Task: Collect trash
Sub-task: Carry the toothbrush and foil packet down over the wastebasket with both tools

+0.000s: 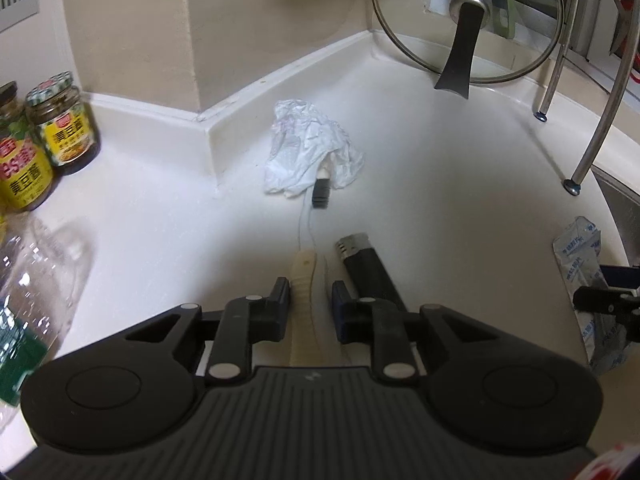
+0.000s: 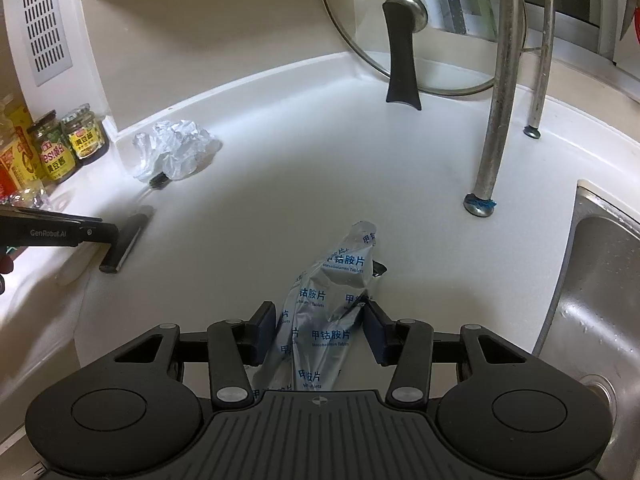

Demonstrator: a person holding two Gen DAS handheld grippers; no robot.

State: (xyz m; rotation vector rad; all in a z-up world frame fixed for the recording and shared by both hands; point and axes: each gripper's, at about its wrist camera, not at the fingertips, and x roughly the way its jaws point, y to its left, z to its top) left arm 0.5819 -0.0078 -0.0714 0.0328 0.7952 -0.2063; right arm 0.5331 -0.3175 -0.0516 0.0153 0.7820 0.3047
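Left wrist view first: the left hand-held gripper (image 1: 310, 300) sits low over the white tabletop (image 1: 440, 152) with a cream ribbed toothbrush handle (image 1: 306, 300) running up between its fingers. The left pad looks right against the handle, there's a sliver of gap on the right pad side, so I honestly can't tell if it's actually clamped. The brush's dark head (image 1: 321, 192) is way up ahead, poking out from under a crumpled white plastic bag (image 1: 308, 148) that lies near the wall corner. Just beside the handle on the right is a black lighter (image 1: 368, 268) with a metal top, lying flat on the tabletop. Over on the left there are two sauce jars (image 1: 64, 120) with yellow labels, and a clear plastic bottle (image 1: 36, 280) closer in, kinda blurry.

Right wrist view: the right hand-held gripper (image 2: 320, 328) has a crinkled silver foil pouch (image 2: 332, 300) with blue print between its fingers. Jaws are fairly far apart; the right pad touches the foil, the left one is just beside it, so whether it's a real squeeze, can't say. The pouch rests on the tabletop between the fingers and sticks out ahead of them.

A glass pot lid (image 2: 400, 40) leans against the back wall, metal rack legs (image 2: 492, 128) stand in front of it, and a steel sink (image 2: 600, 280) is off to the right.
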